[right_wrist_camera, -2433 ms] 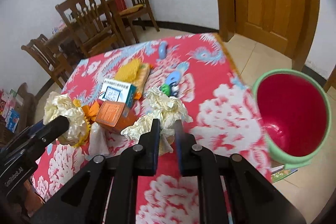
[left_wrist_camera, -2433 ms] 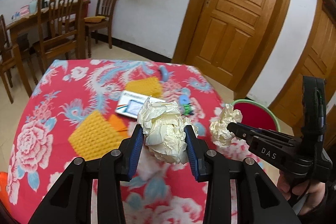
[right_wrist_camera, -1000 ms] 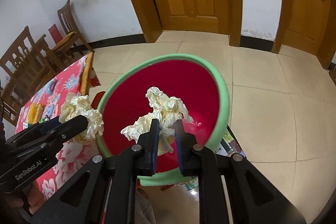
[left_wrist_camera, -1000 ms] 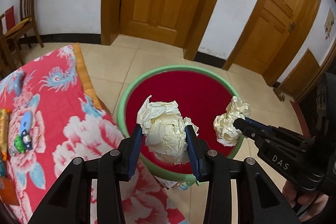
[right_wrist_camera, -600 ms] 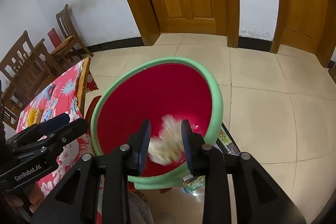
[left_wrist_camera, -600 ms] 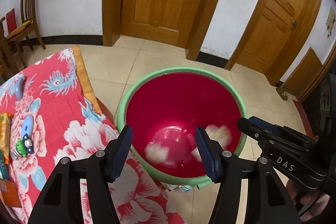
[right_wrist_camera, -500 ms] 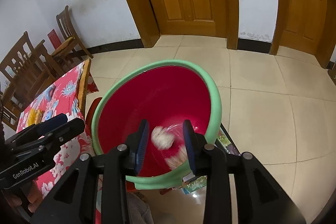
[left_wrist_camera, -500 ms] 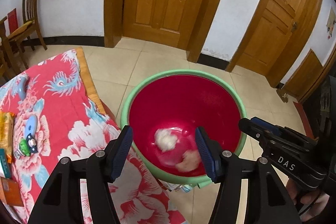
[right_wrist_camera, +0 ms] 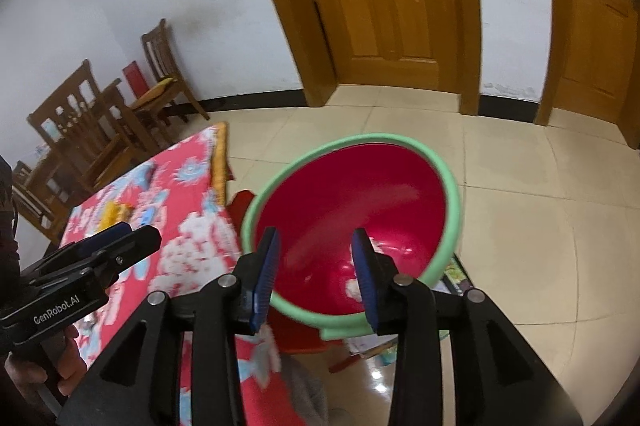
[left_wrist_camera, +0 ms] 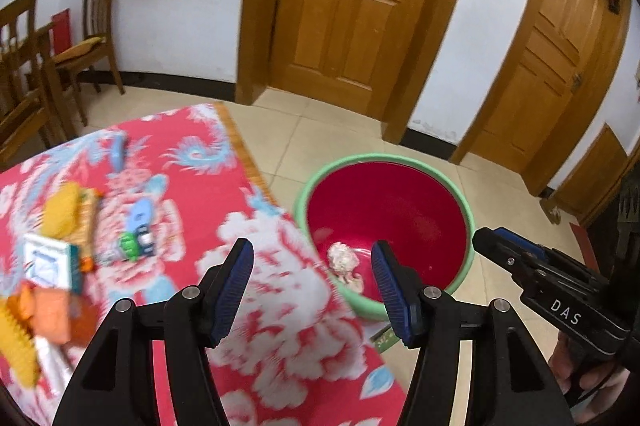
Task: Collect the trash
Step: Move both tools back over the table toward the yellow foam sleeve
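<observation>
With both grippers [left_wrist_camera: 312, 286] [right_wrist_camera: 316, 276] spread empty, we should swing back low toward the table's [left_wrist_camera: 280, 290] left-of-frame clutter, clear of the bin [left_wrist_camera: 466, 226].

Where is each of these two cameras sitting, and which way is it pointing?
Left wrist: on the left gripper, looking down over the table edge and bin; own open fingers and the right gripper show.
Right wrist: on the right gripper, facing the bin; own open fingers and the left gripper show.
Shared: bin, table, doors, chairs.
</observation>
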Available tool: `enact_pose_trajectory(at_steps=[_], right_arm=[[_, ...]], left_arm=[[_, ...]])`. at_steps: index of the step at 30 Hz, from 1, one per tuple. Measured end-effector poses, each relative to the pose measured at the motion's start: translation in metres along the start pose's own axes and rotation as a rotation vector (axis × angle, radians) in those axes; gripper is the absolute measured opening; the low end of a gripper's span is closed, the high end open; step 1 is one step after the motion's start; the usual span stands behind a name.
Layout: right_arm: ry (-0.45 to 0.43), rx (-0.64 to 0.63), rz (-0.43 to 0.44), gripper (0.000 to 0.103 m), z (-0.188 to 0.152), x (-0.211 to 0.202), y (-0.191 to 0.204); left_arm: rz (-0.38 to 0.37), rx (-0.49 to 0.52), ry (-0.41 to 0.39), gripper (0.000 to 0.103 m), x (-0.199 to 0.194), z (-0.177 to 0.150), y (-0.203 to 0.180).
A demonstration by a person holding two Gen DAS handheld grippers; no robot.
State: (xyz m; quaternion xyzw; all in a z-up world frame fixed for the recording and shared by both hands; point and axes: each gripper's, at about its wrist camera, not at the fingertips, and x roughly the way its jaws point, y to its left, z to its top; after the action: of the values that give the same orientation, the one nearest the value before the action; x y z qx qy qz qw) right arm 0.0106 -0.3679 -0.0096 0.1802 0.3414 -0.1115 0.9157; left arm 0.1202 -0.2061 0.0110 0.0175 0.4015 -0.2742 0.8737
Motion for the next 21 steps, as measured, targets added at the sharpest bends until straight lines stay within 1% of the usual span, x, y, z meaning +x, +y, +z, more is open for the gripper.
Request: enact_pose_trajectory(at_steps=[9,15,21], right_arm=[[0.002,-0.054,0.078,0.043,-0.008,-0.007,0.044],[0.013,-0.094,0.118,0.049,-0.014,-0.005,0.075],[0.03,-0.137,0.15,0.051,-0.021,-0.001,0.109]], left_arm=[[0.088,-0.085,-0.057,0.063,-0.051,-0.014,0.051],[0.16,-0.154,-0.08,0.063,-0.075,-0.025,0.089],[0.221,-0.227,-0.103,0.064,-0.094,-0.037,0.13]])
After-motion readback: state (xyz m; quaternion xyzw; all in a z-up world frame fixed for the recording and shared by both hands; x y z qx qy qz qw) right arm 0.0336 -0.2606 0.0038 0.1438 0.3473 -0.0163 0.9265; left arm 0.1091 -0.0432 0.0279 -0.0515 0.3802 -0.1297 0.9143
